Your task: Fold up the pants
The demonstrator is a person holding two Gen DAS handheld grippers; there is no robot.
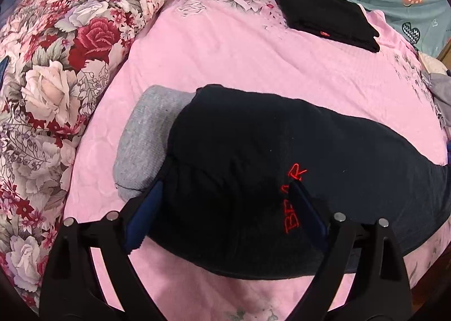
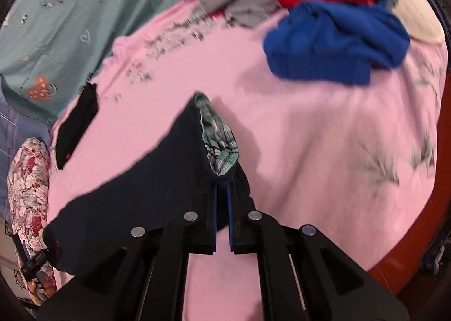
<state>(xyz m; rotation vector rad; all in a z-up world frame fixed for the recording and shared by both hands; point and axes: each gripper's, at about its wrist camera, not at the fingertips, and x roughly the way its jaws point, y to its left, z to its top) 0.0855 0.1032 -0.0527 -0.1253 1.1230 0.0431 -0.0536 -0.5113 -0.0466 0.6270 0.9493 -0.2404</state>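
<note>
Right gripper (image 2: 222,183) first: my blue pads are pinched tight on one end of the dark pants (image 2: 135,180), and the checked lining shows just past the tips. From these jaws the pants stretch away to the left, long and low, toward my other hand.

My left gripper (image 1: 225,188) hangs with its jaws spread wide over the other end of the pants, one finger at each side, holding nothing. Red letters (image 1: 293,200) sit by the right finger. A grey piece (image 1: 146,140) pokes out past the left one.

I think the right hand must carry its end across to the left one to make the fold.

Under it all is a soft pink blanket (image 1: 225,53). Farther off lie a folded black cloth (image 1: 321,11), a flowery quilt (image 1: 62,67), and a blue heap (image 2: 335,39).
</note>
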